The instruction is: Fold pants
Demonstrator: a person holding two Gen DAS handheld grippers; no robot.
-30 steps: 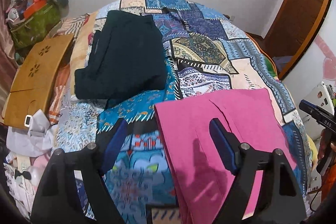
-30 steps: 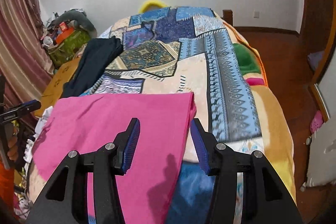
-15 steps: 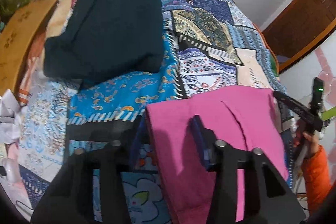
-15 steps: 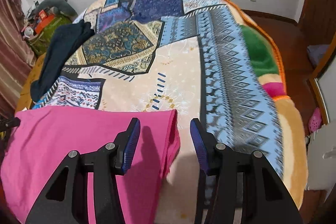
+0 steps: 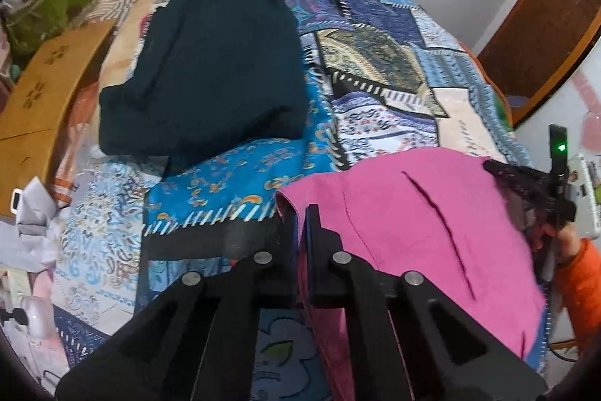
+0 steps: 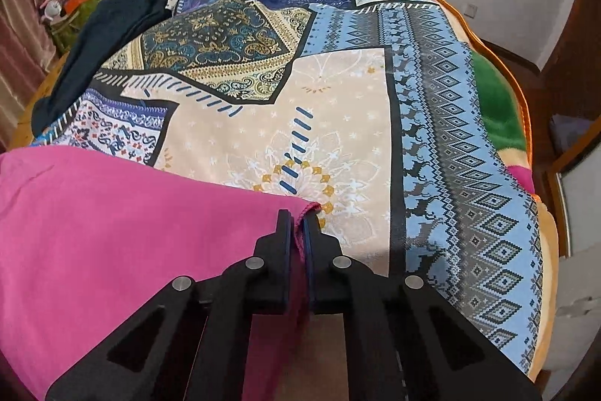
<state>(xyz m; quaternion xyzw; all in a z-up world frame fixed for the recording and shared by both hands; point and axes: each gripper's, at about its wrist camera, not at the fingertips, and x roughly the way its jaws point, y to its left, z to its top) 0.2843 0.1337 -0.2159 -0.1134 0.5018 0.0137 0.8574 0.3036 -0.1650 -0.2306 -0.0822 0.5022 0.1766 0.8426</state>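
Pink pants [image 5: 420, 220] lie spread on the near end of a patterned bed quilt [image 5: 233, 190]. My left gripper [image 5: 300, 213] is shut on the pants' near left corner, with pink cloth pinched between the jaws. In the right wrist view the pants [image 6: 112, 232] fill the lower left, and my right gripper [image 6: 297, 218] is shut on their right corner at the hem. The right gripper also shows at the right edge of the left wrist view [image 5: 526, 183], held by a hand in an orange sleeve.
A folded dark garment [image 5: 210, 62] lies on the far left of the quilt, also in the right wrist view [image 6: 101, 36]. A wooden board [image 5: 41, 93] and clutter stand left of the bed. A green and orange blanket [image 6: 496, 111] hangs off the right side. A wooden door [image 5: 541, 25] is at the far right.
Both grippers moved down onto the pink pants and closed from open, each now pinching a corner of the cloth.
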